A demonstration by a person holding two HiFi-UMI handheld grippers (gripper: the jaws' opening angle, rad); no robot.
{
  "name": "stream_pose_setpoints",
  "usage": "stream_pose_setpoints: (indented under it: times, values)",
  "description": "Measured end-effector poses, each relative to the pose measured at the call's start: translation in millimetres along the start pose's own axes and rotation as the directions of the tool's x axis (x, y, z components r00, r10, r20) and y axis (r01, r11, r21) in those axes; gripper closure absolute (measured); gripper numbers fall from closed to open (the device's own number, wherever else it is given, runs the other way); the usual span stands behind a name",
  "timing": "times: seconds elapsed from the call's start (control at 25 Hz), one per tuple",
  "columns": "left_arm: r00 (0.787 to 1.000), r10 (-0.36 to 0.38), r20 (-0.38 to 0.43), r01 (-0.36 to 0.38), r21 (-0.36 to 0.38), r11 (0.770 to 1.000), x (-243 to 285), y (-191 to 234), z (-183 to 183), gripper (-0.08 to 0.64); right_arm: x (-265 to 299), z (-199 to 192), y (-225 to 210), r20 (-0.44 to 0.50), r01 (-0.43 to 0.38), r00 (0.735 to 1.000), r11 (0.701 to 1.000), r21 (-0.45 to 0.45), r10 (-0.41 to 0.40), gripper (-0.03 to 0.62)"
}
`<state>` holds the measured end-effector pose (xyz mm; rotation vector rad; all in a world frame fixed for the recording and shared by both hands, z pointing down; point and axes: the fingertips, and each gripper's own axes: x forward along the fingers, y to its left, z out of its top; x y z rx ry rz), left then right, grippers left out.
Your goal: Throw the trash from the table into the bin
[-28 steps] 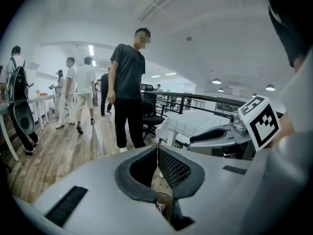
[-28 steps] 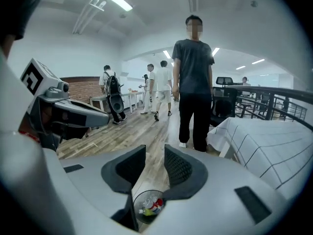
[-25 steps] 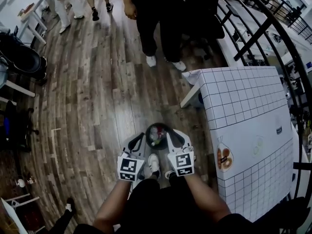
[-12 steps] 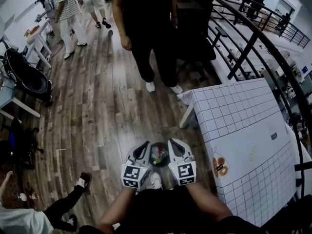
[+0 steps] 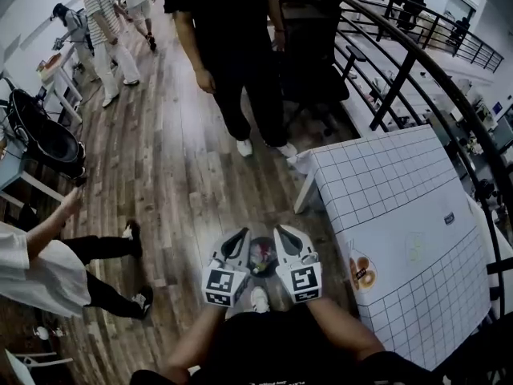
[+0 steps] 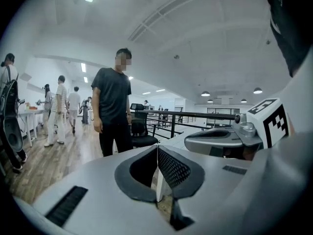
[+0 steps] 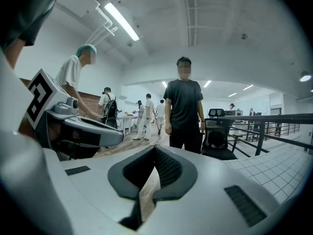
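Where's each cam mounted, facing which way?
Head view: on the head, steeply down at bin beside table; forearms, left gripper, right gripper show.
Left gripper view: on left gripper, roughly level along its shut jaws; right gripper at right.
Right gripper view: mirrored; left gripper at left.
Shared: both face person in black.

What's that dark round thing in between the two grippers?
That is the bin, with trash inside. The head view shows it in the gap between the left gripper and the right gripper, lower down on the wooden floor.

Person in black (image 5: pixel 244 87) (standing), office chair (image 5: pixel 313 54); black railing (image 5: pixel 401 83)
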<state>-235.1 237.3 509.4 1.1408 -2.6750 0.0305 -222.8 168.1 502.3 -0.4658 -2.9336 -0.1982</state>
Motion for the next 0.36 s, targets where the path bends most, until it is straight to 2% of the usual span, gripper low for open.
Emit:
stream_pose_setpoints:
  times: [0.36]
  values:
    - [1.0, 0.01, 0.004, -0.01, 0.008, 1.0, -1.7, 11.1, 1.7, 0.537, 7.0, 0.8, -2.1, -0.005, 0.015, 1.0, 1.0, -0.016, -0.015, 0.568]
